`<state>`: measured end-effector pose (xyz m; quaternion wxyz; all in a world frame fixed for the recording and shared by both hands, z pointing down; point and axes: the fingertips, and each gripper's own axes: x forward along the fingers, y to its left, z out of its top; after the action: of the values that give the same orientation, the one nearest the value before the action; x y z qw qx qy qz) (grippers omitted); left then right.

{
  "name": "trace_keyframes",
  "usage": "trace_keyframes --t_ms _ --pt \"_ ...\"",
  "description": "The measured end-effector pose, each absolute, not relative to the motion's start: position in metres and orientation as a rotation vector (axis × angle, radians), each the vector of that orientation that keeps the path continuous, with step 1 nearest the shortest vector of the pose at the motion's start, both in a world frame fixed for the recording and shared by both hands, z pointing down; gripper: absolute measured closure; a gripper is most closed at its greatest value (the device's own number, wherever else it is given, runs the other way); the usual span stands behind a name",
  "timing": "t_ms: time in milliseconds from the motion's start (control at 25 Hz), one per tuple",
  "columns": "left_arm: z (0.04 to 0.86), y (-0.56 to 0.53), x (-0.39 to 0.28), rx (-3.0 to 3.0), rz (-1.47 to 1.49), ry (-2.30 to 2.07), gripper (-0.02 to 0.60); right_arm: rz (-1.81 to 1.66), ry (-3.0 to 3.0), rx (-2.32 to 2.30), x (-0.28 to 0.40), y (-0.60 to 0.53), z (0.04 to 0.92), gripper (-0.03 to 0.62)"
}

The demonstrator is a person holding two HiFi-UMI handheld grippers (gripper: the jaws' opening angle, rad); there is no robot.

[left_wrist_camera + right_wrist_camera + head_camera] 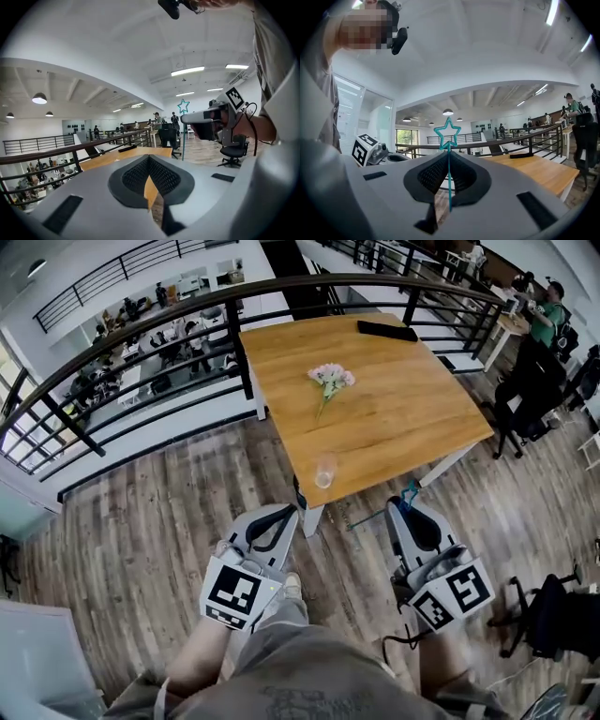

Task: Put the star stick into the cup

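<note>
On the table (412,413), flowers (330,379) lie well apart from the cup (324,472).

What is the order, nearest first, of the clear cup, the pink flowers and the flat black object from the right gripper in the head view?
From the right gripper:
1. The clear cup, on the near edge of the table.
2. The pink flowers, mid-table.
3. The flat black object, at the far edge.
</note>
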<state>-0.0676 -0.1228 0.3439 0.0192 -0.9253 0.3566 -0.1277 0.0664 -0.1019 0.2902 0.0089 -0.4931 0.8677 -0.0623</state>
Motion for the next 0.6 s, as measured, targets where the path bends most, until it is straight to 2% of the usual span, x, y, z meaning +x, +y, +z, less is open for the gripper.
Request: trace_keyframes --t_ms 600 --pt "0.361 -0.233 -0.063 -2.959 -0.416 1.074 0.566 -0.205 2.759 -1.583 0.058 -0.219 0.309 0.559"
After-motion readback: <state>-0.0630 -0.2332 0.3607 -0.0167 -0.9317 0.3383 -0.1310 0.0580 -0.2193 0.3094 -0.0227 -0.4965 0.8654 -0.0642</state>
